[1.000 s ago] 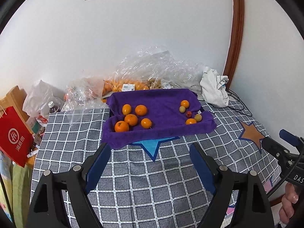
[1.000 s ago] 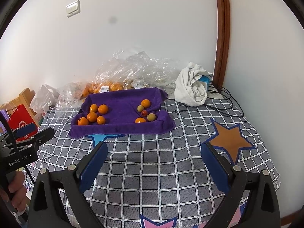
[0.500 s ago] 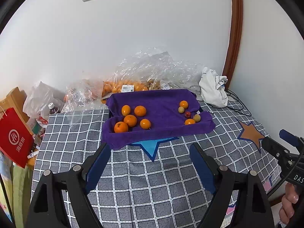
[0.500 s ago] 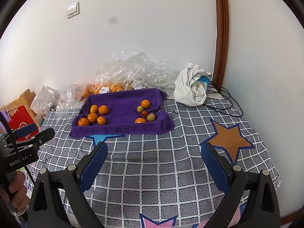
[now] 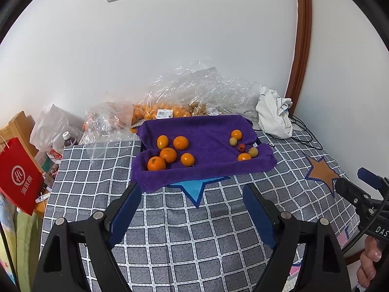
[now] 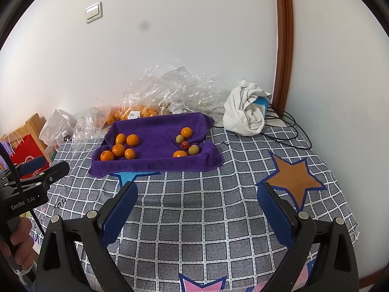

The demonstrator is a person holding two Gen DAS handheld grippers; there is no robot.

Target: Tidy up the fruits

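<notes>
I hold both grippers back from the work, over the checked cloth (image 5: 194,231), well short of the fruit. My left gripper (image 5: 192,209) has its jaws spread wide with nothing between them, and my right gripper (image 6: 197,206) is just as wide and just as empty.

The fruit sits on the purple towel (image 5: 206,131), which looks draped over a shallow tray with a raised rim. On its left side lie five oranges (image 5: 167,154) in a loose cluster, some touching. On its right side is a mixed group (image 5: 242,147): two small oranges, two greenish fruits and one small red fruit, close together near the rim.

As I read it, the sorting is partly done at best. The left pile is all of one kind, which looks settled. The right pile still mixes kinds, so I judge the two oranges there belong with the left cluster, or the green and red ones need separating. Behind the towel, clear bags (image 5: 170,107) hold more orange fruit; I cannot tell whether those count in the job.

Neither gripper touches any fruit, so no pick is under way.
</notes>
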